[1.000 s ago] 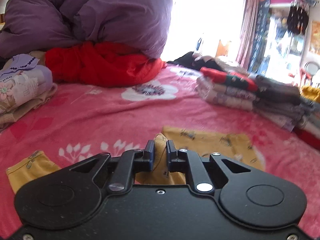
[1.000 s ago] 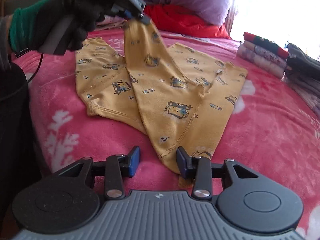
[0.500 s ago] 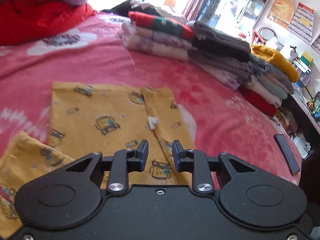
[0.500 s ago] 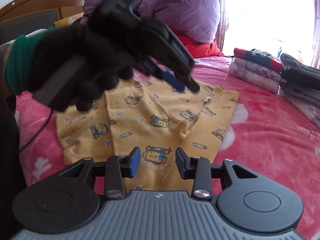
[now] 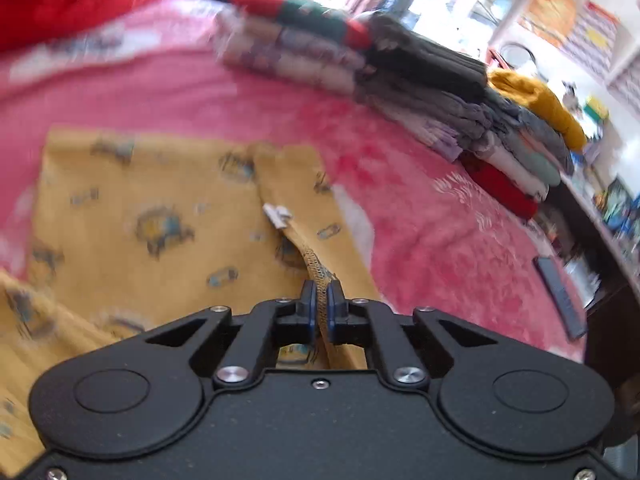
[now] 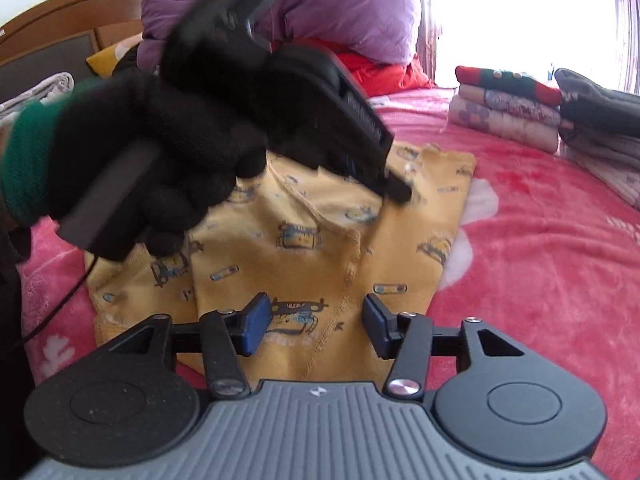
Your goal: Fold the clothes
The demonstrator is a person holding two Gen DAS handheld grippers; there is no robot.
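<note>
We recorded the yellow printed garment (image 6: 320, 248) lying partly folded on the pink bedspread (image 6: 540, 264), one layer doubled over another, a small white label (image 5: 277, 214) showing at its seam; the left gripper (image 5: 319, 300) had its jaws closed narrow on a stitched edge of the garment, the fabric strip running up between the blue pads (image 5: 308, 304); in the right wrist view that same tool, held by a black-gloved hand (image 6: 160, 160) with a green cuff, pointed down onto the cloth's far part; the right gripper (image 6: 314, 322) hovered low over the near edge with jaws spread wide, nothing between them; stacks of folded clothes (image 5: 400, 64) sat well apart at the far side; a purple duvet (image 6: 340, 4) lay over red bedding (image 6: 384, 72) near the headboard (image 6: 60, 40); a dark flat device (image 5: 560, 296) lay at the bed's edge; left view blurred.
</note>
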